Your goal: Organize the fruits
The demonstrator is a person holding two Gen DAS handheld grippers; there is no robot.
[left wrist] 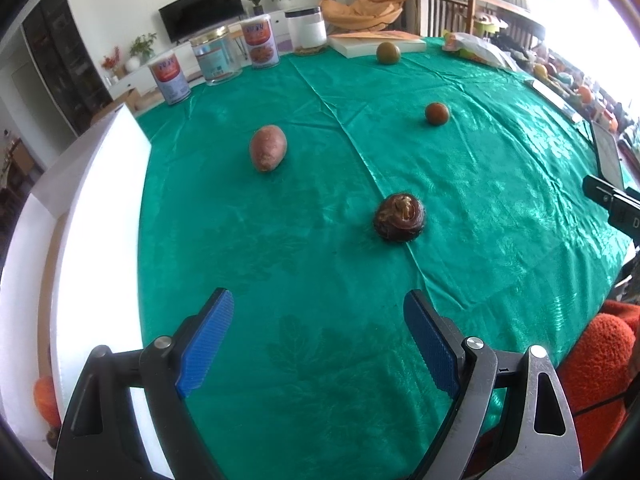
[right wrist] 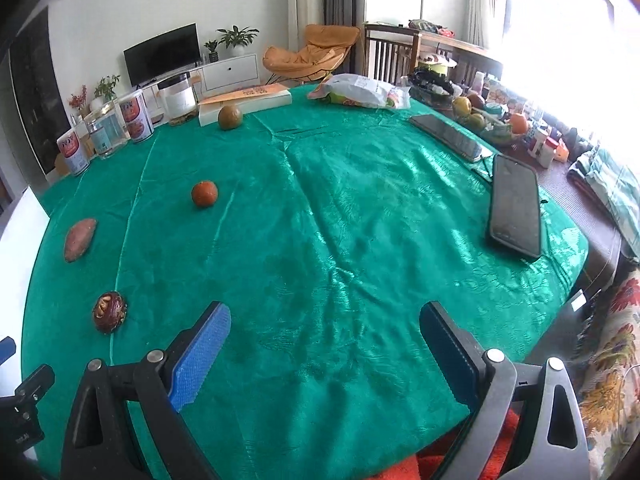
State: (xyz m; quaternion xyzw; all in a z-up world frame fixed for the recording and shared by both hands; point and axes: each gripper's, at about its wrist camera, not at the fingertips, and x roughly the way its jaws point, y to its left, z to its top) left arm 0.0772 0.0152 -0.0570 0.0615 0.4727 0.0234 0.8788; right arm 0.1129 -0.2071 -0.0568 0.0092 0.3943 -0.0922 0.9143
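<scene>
- The table (left wrist: 360,360), under a shiny green cloth (right wrist: 340,220), fills both views and carries everything named here.
- A white foam box (left wrist: 96,248) stands along the table's edge, out past the left fingers (left wrist: 208,340) on their outer side.
- A black phone (right wrist: 515,208) lies flat ahead of the right fingers (right wrist: 202,354), off to their right, long axis running away from them.
- The left gripper (left wrist: 320,338) is released, fingers spread with only cloth between them; the right gripper (right wrist: 326,352) stands just as wide and empty.
- The sweet potato (left wrist: 268,148) lies ahead of the left fingers and slightly left, long axis running away from them, narrower end toward the far side.
- The dark brown fruit (left wrist: 399,218) sits nearest, just ahead of the left gripper's right finger, its split pale top facing up; nothing lies between it and the fingers.
- The green fruit (left wrist: 388,53) rests far ahead, touching a flat white box (left wrist: 376,45).
- The small orange fruit (left wrist: 437,113) sits beyond the brown one, well apart.
</scene>
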